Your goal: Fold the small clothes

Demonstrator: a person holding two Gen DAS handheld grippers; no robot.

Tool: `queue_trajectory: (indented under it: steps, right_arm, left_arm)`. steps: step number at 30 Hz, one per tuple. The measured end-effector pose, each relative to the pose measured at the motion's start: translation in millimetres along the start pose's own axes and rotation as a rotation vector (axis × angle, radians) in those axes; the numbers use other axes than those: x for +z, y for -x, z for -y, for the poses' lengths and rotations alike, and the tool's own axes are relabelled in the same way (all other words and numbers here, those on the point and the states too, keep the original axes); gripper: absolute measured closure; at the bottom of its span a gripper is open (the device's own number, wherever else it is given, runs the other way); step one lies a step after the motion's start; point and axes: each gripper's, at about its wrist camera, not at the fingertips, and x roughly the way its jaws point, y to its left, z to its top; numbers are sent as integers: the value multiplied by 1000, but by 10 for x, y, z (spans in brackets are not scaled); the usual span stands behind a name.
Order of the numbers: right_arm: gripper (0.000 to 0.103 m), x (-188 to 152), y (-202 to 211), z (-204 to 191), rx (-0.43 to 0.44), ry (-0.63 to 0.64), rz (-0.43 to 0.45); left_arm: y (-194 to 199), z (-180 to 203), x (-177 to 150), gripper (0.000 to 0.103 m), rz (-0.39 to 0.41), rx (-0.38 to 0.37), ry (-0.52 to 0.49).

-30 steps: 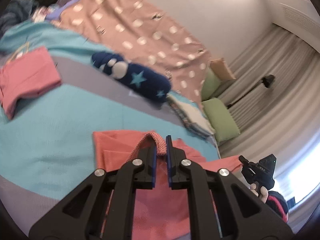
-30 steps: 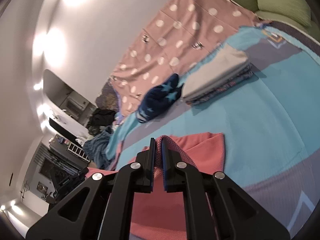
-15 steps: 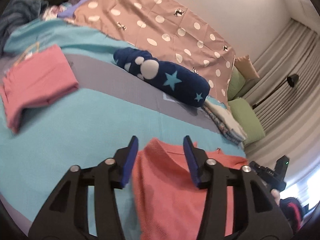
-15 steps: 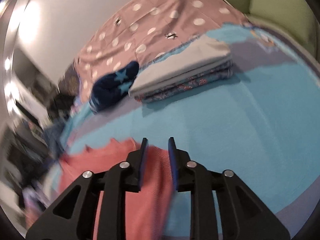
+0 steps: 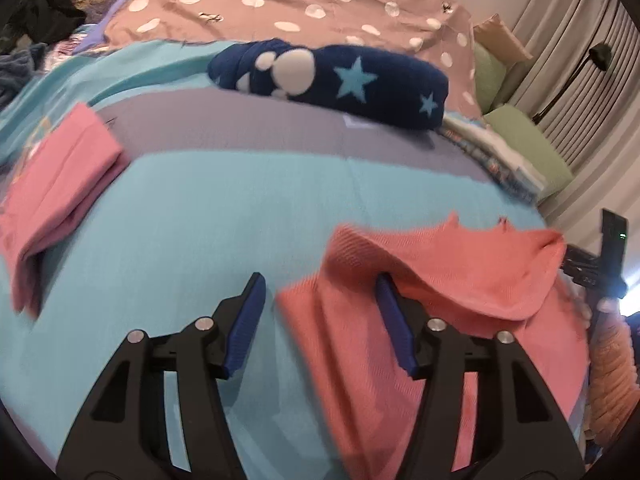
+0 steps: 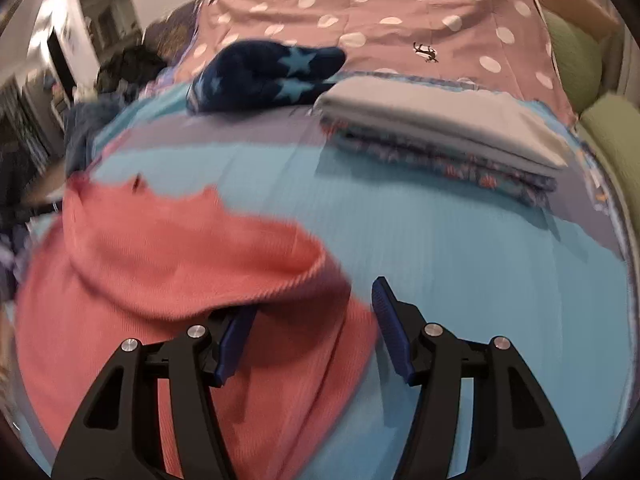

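A coral ribbed garment [image 5: 440,280] lies on the teal blanket [image 5: 200,220], its upper part doubled over in a loose fold. My left gripper [image 5: 320,278] hovers low over the garment's left edge, which lies between the blue pads without touching them; the jaws are closing. In the right wrist view the same garment [image 6: 160,248] fills the lower left. My right gripper [image 6: 316,300] straddles its right edge, the jaws opening. The fold drapes over the tip of the left pad [image 6: 234,338], and nothing is pinched.
A folded pink garment [image 5: 60,188] rests at the left of the bed. A navy star-patterned roll [image 5: 332,80] and a stack of folded clothes [image 6: 440,132] lie further back, before a brown dotted sheet [image 5: 300,4]. Green cushions [image 5: 524,140] sit at the right.
Both grippers were shut on the coral garment's edge a second ago and have let it go. They have sunk toward the bed with jaws apart, and the garment now lies folded over.
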Motion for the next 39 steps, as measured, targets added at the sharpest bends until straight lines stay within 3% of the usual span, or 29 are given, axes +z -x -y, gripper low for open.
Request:
queue_trajectory:
  steps: [1, 2, 3, 6, 10, 14, 16, 18, 21, 23, 25, 27, 29, 32, 39]
  right_arm:
    - [87, 42, -1, 109, 91, -87, 11]
    - [99, 60, 12, 206, 154, -162, 21]
    - [99, 56, 32, 370, 256, -280, 55]
    - [99, -4, 88, 574, 363, -408, 95]
    - [99, -39, 162, 609, 383, -440, 108]
    - [100, -16, 562, 522, 414, -422, 222]
    - [100, 20, 772, 464, 396, -391, 277]
    - [100, 91, 799, 451, 331, -359, 273]
    - [99, 147, 462, 470, 181, -333, 173]
    - [95, 136, 171, 501, 79, -336, 91]
    - [95, 53, 11, 542, 50, -382, 44]
    - [93, -38, 51, 546, 38, -392, 57]
    - [82, -135, 237, 534, 8, -371, 84]
    - [81, -299, 495, 513, 19, -367, 105]
    - [73, -1157, 1126, 217, 92, -394, 117]
  left_arm:
    - [-12, -12, 26, 95, 4, -34, 11]
    - [-41, -55, 57, 99, -2, -86, 45]
    - [-47, -102, 74, 99, 5, -104, 82]
    - [-18, -176, 67, 99, 30, -146, 130]
    - [79, -167, 50, 99, 67, -192, 160]
    - [399, -18, 121, 99, 176, -268, 150]
    - [567, 96, 179, 99, 227, -254, 103]
    - [587, 138, 256, 99, 234, -234, 73]
    - [310, 91, 361, 97, 176, -155, 65]
    - [-57, 10, 370, 95, 91, -56, 56]
    - [-260, -103, 317, 93, 36, 13, 84]
    - [-211, -186, 240, 90, 54, -26, 133]
    - [-46, -176, 166, 77, 76, -41, 126]
    - [285, -108, -16, 73, 109, -68, 100]
    - [865, 169, -696, 58, 135, -174, 87]
